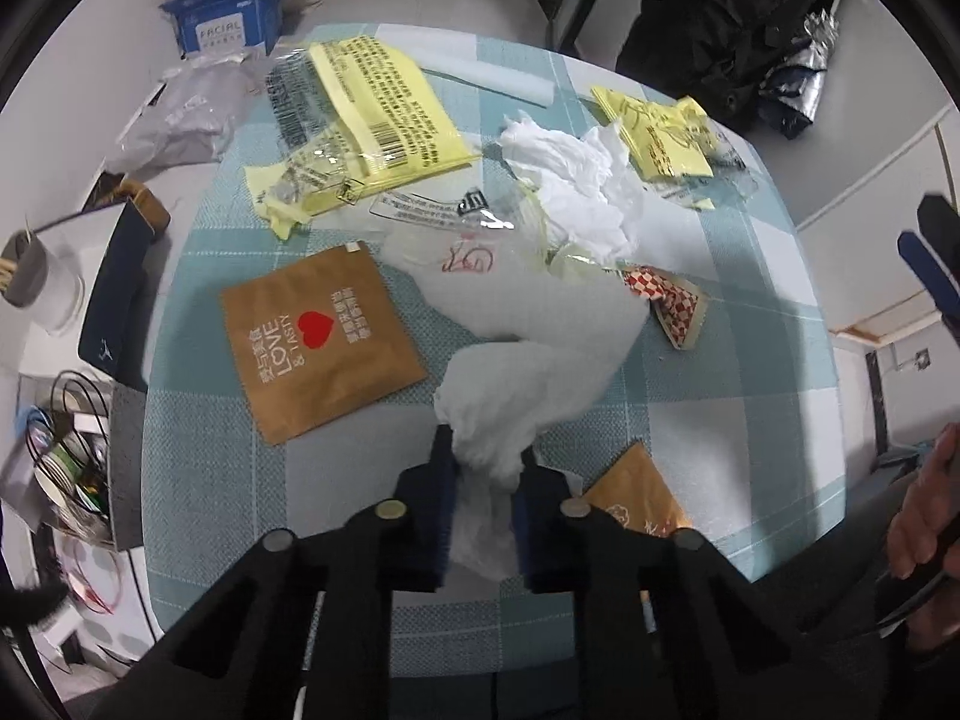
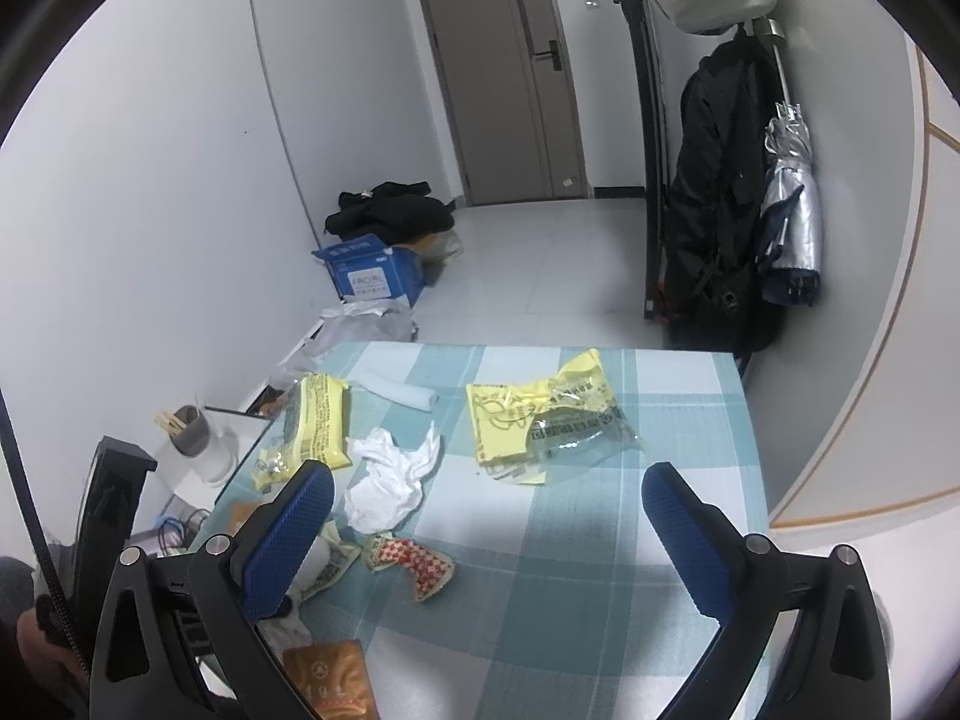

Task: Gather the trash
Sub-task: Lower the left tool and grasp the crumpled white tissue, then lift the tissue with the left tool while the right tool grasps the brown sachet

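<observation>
My left gripper [image 1: 485, 450] is shut on a white plastic bag [image 1: 540, 348], which trails forward over the checked tablecloth [image 1: 750, 396]. Trash lies around it: a brown paper pouch with a red heart [image 1: 321, 342], a yellow wrapper [image 1: 384, 108], crumpled white tissue [image 1: 570, 180], a second yellow wrapper [image 1: 660, 138], a red-checked wrapper [image 1: 666, 300]. My right gripper [image 2: 486, 486] is open and empty above the table's near edge. Ahead of it lie the tissue [image 2: 390, 474], the red-checked wrapper [image 2: 414, 561] and the torn yellow wrapper [image 2: 528, 414].
A second brown pouch [image 1: 636, 498] lies by the left gripper's right finger. A white foam strip [image 1: 480, 69] lies at the far side. A cup with sticks [image 2: 192, 432] and a blue tissue box [image 2: 372, 276] stand left of the table. A door and hanging coats are beyond.
</observation>
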{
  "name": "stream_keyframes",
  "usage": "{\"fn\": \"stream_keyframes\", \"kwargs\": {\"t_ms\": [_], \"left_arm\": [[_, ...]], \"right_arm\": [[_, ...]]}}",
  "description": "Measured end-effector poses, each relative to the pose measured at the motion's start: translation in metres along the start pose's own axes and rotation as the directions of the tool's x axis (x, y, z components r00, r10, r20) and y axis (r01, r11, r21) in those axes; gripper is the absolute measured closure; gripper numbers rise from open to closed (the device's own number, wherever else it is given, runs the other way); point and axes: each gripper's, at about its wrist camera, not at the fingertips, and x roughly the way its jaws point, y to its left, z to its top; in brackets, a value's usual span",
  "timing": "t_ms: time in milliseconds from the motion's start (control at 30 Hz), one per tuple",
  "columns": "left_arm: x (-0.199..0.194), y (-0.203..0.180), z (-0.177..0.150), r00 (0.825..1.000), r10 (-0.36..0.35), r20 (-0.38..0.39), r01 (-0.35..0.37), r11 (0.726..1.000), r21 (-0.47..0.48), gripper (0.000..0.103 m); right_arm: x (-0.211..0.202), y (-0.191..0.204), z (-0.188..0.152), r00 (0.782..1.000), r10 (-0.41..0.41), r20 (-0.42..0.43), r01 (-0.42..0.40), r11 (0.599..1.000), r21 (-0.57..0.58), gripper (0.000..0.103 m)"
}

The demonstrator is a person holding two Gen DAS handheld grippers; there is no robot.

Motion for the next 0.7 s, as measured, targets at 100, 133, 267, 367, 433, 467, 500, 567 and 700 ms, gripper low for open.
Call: {"fn": "stream_keyframes", "kwargs": {"t_ms": [100,133,267,367,433,467,500,567,700], "left_arm": [[-0.005,0.002,0.001,1.0,0.007,0.021,-0.007,1.0,-0.004,0.095],[-0.007,0.001,0.002,1.0,0.01,0.027,-0.009,1.0,-0.003,0.096],[-0.015,0.003,0.005,0.998,0.018,0.055,-0.018,1.0,-0.004,0.096],[-0.02,0.004,0.007,0.997,0.014,0.077,-0.013,1.0,-0.014,0.096],[-0.025,0.006,0.008,0.995,0.012,0.095,-0.01,1.0,-0.019,0.097],[-0.028,0.006,0.008,0.994,0.007,0.105,-0.004,1.0,-0.022,0.097],[-0.031,0.007,0.008,0.993,0.001,0.115,0.002,1.0,-0.025,0.097],[-0.04,0.008,0.009,0.99,-0.015,0.142,0.02,0.999,-0.035,0.097],[-0.059,0.015,0.012,0.978,-0.046,0.205,0.061,0.996,-0.065,0.097]], "right_arm": [[0.0,0.001,0.0,1.0,-0.003,-0.001,0.003,1.0,-0.001,0.0],[0.0,0.002,-0.001,1.0,-0.003,-0.001,0.003,1.0,-0.001,0.0],[-0.002,0.004,-0.002,1.0,-0.007,0.002,0.007,1.0,-0.004,0.0],[-0.003,0.007,-0.004,1.0,-0.012,0.001,0.012,1.0,-0.009,0.0],[-0.003,0.008,-0.005,1.0,-0.017,-0.001,0.017,1.0,-0.015,0.0],[-0.003,0.009,-0.006,1.0,-0.019,-0.001,0.019,1.0,-0.018,0.0],[-0.003,0.01,-0.007,1.0,-0.022,-0.001,0.022,1.0,-0.022,0.0],[-0.004,0.01,-0.008,1.0,-0.022,0.0,0.022,0.999,-0.026,0.0],[-0.006,0.012,-0.012,1.0,-0.011,-0.023,0.011,1.0,-0.023,0.0]]}}
